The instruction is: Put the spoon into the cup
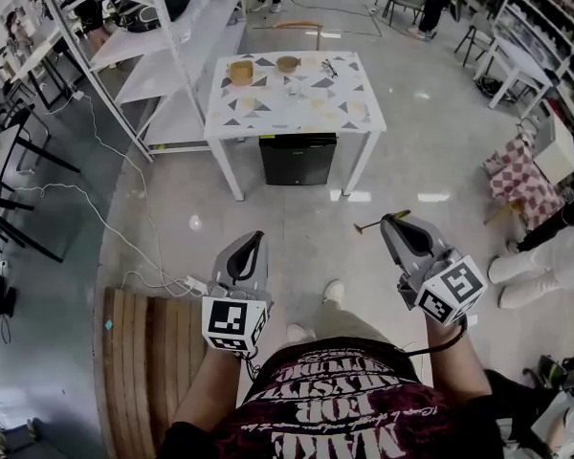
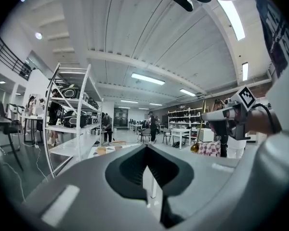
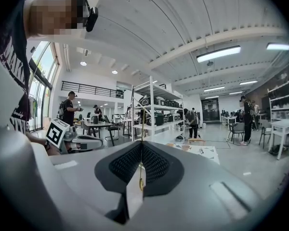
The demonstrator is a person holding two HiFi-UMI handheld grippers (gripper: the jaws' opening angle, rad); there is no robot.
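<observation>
Pinched the spoon (image 1: 378, 224) by its thin handle between the right gripper (image 1: 392, 218) jaws. Held the left gripper (image 1: 258, 237) jaws pressed together on nothing. Stood well apart from the far table (image 1: 268, 113); could not pick out the cup there. Judged pickup done, with carry and insertion left.

The things (image 1: 288, 63) on the far table (image 1: 297, 113) are too small for me to tell what they are. My right gripper (image 1: 394, 220) hides the gripped end of the spoon (image 1: 368, 226).
</observation>
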